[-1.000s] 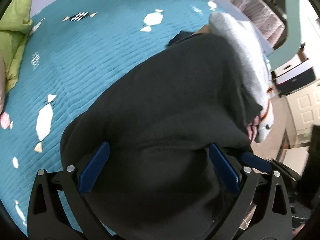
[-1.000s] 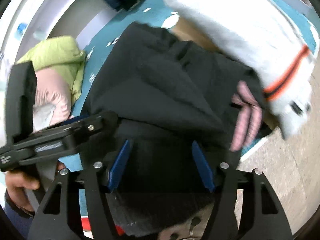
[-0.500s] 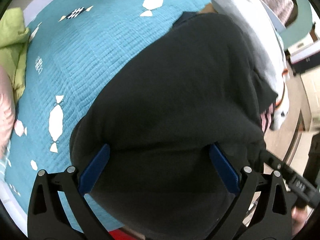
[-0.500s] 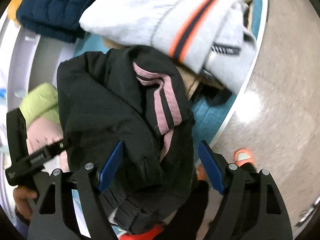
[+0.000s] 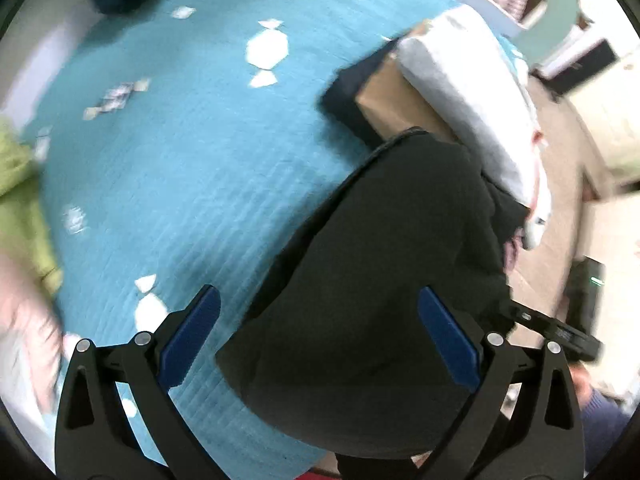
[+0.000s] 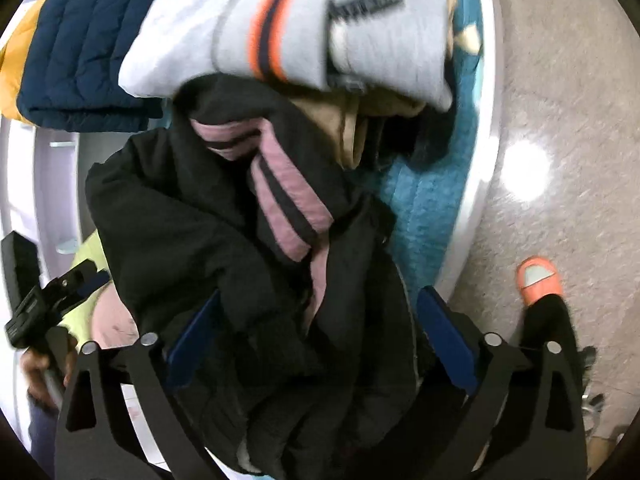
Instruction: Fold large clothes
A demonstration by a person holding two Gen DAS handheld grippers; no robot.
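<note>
Black garment (image 5: 384, 280) sits bunched at the bed (image 5: 208, 168) edge, against the grey folded stack (image 6: 280, 24). Left gripper (image 5: 320, 336) hovers over it, jaws wide, cloth lying below between them, pads clear. Right gripper (image 6: 320, 336) jaws are opening, spread wide, the pink-striped folds between them, neither pad pressing.

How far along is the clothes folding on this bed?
Done, it seems: a grey top and a navy jacket lie folded at the edge of the teal bedspread. In hand: the black garment with pink stripes is bundled beside them, the right tool opening around it and the left tool wide open above it. Left: the green bundle, apparently.
</note>
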